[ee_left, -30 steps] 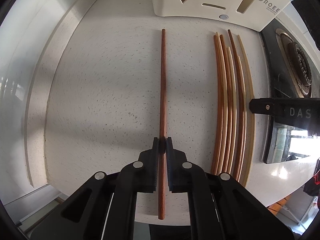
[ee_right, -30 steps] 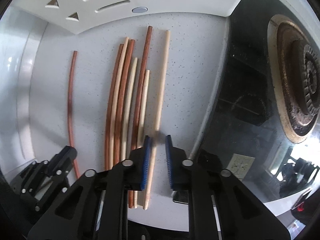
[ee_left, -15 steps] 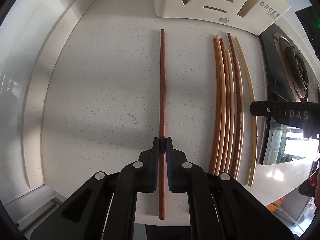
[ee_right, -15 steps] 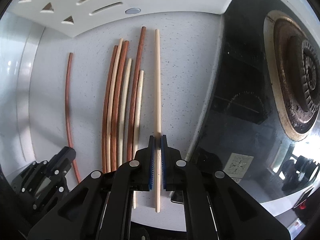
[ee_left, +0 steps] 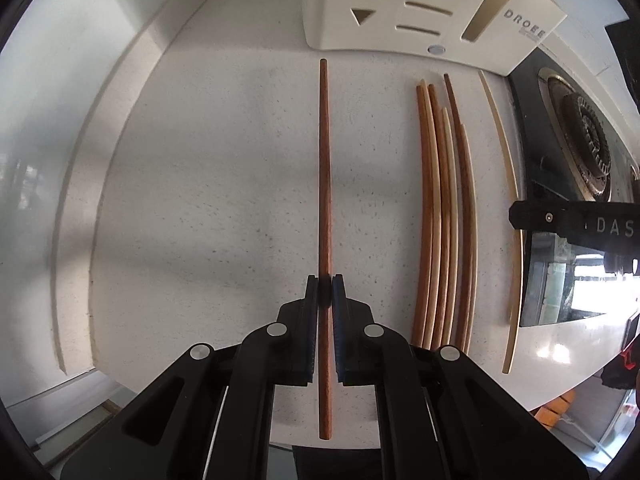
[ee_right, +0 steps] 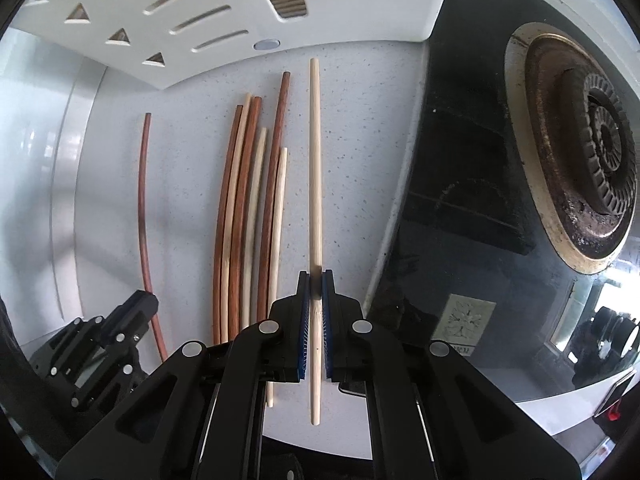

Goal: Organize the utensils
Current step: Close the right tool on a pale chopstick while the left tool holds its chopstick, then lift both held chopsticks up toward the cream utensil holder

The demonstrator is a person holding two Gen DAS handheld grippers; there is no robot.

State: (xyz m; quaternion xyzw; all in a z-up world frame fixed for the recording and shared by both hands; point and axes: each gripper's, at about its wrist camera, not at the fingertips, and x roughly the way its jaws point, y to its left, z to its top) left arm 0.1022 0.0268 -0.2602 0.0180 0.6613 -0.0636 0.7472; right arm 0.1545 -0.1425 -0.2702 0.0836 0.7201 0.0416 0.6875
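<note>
My left gripper [ee_left: 325, 280] is shut on a dark brown chopstick [ee_left: 324, 168], held lengthwise over the speckled white counter [ee_left: 208, 184]. My right gripper [ee_right: 316, 276] is shut on a pale wooden chopstick [ee_right: 315, 152], held just right of a bundle of several dark and pale chopsticks [ee_right: 248, 208] lying on the counter. In the left wrist view that bundle [ee_left: 444, 216] lies to the right, the pale chopstick [ee_left: 505, 160] beyond it, under the right gripper's body [ee_left: 576, 220]. The right wrist view shows the dark chopstick [ee_right: 142, 208] and the left gripper [ee_right: 136, 312] at lower left.
A white slotted utensil holder [ee_left: 420, 4] [ee_right: 168, 8] stands at the back of the counter. A black stove top with a burner [ee_right: 588, 160] borders the counter on the right. The counter's front edge runs just below both grippers.
My right gripper closed on the pale chopstick, lifted it and drew it right, away from the bundle. The left gripper stayed shut on the dark chopstick, nearly still.
</note>
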